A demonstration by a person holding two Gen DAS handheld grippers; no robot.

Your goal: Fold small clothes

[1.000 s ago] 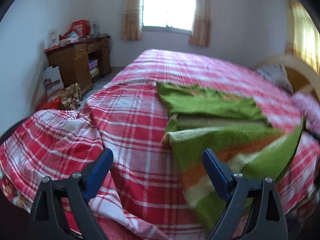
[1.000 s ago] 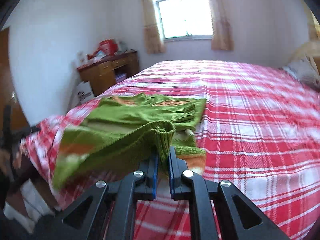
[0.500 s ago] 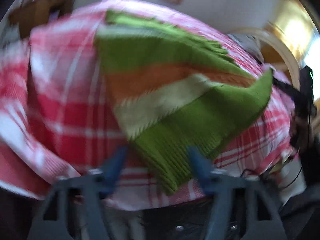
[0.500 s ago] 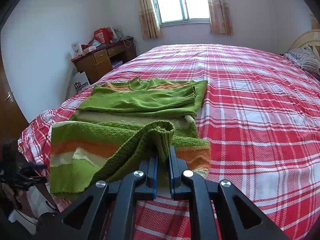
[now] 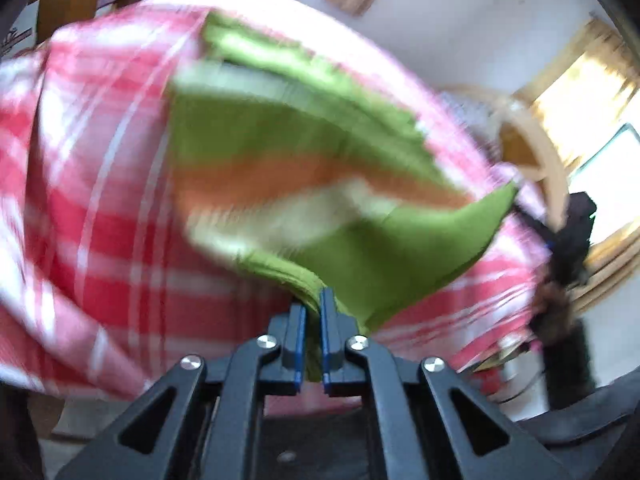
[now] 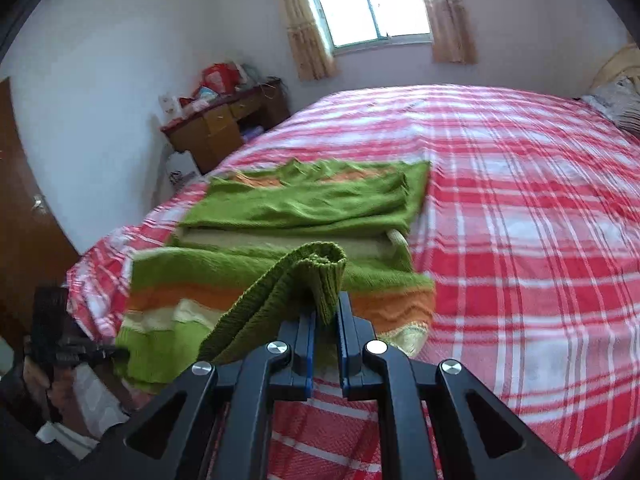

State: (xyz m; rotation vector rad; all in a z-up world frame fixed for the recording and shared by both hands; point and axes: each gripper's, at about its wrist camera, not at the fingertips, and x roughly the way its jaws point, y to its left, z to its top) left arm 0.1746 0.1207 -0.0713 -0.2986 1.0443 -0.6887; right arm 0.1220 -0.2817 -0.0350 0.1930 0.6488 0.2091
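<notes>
Right wrist view: right gripper (image 6: 324, 320) and left gripper (image 5: 313, 312) each pinch the green sweater's (image 6: 280, 208) hem; uneven lifting could skew the fold on the bed (image 6: 520, 200).

Bedroom: bed (image 6: 520, 208), desk (image 6: 224, 128), curtained window (image 6: 372, 4)

1 green sweater (image 6: 304, 208) w/ orange + cream stripes. 1 bed (image 6: 520, 208), red plaid cover. 2 grippers: left gripper (image 5: 313, 332), right gripper (image 6: 325, 344). 1 wooden desk (image 6: 224, 124). 1 window (image 6: 372, 4), 2 curtains. 1 pillow (image 6: 616, 100).
</notes>
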